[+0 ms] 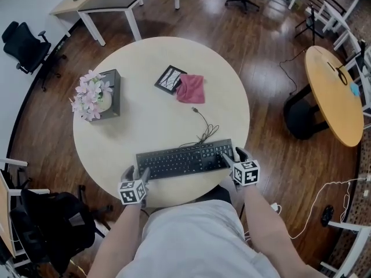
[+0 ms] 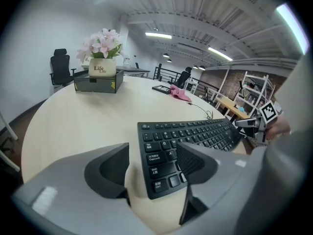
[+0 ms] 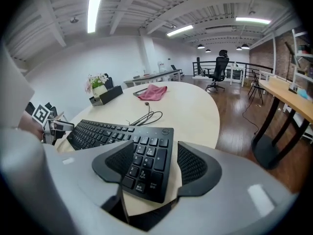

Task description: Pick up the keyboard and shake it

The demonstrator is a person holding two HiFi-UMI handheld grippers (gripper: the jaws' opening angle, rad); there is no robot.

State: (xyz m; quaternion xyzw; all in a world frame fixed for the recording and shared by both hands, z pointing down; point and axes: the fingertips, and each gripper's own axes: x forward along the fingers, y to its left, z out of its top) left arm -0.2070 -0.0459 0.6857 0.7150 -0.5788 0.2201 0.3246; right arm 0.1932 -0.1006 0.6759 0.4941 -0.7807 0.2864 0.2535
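A black keyboard (image 1: 185,160) lies flat along the near edge of the round beige table (image 1: 145,126), and its cable (image 1: 203,126) runs toward the table's middle. My left gripper (image 1: 137,175) is at the keyboard's left end. In the left gripper view the jaws (image 2: 151,163) stand open with that end (image 2: 161,165) between them; the left pad is clear of it. My right gripper (image 1: 233,157) is at the right end. There the number pad (image 3: 144,160) sits between the open jaws (image 3: 149,168), with bare table showing before the right pad.
Further back on the table are a dark box with pink flowers (image 1: 104,94), a pink cloth (image 1: 191,88) and a black pad (image 1: 169,79). A second round table (image 1: 333,94) stands at the right and an office chair (image 1: 26,45) at the left. A dark bag (image 1: 52,225) lies on the floor.
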